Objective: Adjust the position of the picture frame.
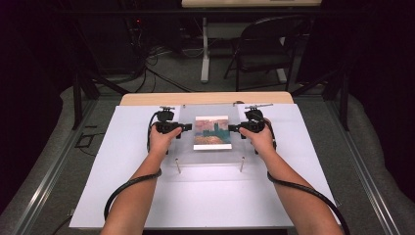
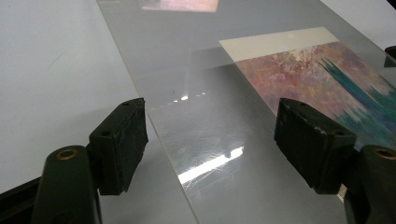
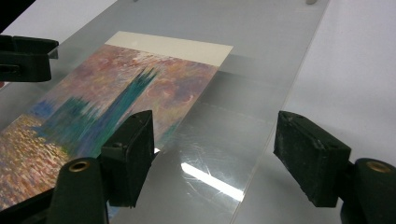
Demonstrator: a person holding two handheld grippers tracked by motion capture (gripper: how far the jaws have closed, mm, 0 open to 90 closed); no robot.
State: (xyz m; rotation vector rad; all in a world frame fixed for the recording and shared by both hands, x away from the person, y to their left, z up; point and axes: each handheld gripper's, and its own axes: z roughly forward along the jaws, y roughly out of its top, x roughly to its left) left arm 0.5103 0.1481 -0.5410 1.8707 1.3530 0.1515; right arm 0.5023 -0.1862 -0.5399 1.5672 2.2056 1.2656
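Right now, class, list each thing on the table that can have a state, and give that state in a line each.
Clear acrylic sheet: lying flat over the picture, between both claws.
Painted picture: flat under the sheet, face up.
Left claw: open, jaws either side of the sheet's edge, not pressing.
Right claw: open, jaws either side of the sheet's opposite edge.
Two small posts: upright, near the sheet's near edge.

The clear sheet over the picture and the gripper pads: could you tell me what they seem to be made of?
Clear sheet: probably acrylic, glossy, finely scratched, reflecting light. Pads: matt black, likely rubber or foam, edges worn. Picture: seemingly a printed painting on paper.
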